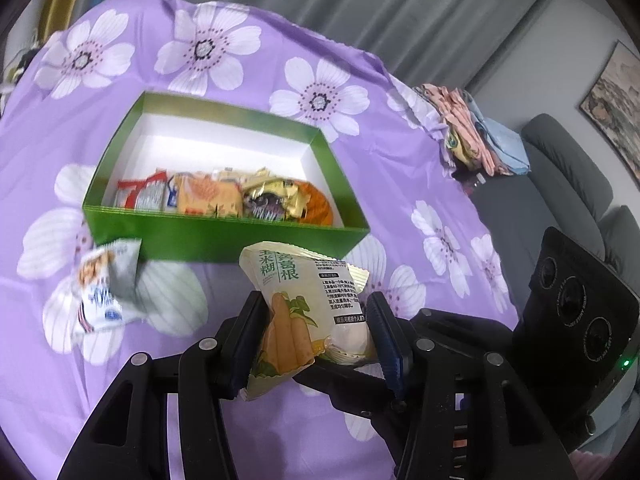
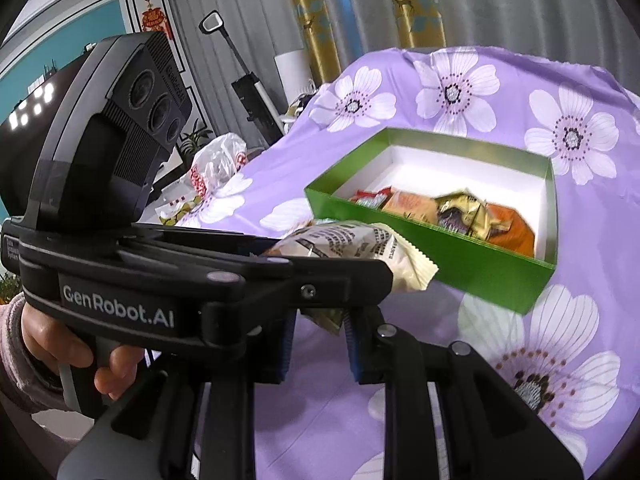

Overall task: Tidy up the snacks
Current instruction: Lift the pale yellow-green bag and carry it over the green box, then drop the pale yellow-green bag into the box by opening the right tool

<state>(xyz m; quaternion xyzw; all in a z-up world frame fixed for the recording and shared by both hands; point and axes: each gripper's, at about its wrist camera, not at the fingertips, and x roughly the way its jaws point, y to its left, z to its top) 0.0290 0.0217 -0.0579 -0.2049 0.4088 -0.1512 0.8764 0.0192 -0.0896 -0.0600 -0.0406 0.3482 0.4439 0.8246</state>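
Note:
My left gripper is shut on a pale green corn-paste snack packet and holds it above the cloth, just in front of the green box. The box holds several wrapped snacks along its near side. A white and blue snack packet lies on the cloth left of my left gripper. In the right wrist view the left gripper crosses in front with the packet. My right gripper sits just beneath it, jaws apart and empty. The box lies ahead to the right.
A purple flowered cloth covers the table. Folded cloths lie at its far right edge, beside a grey sofa. A white plastic bag sits at the table's left edge.

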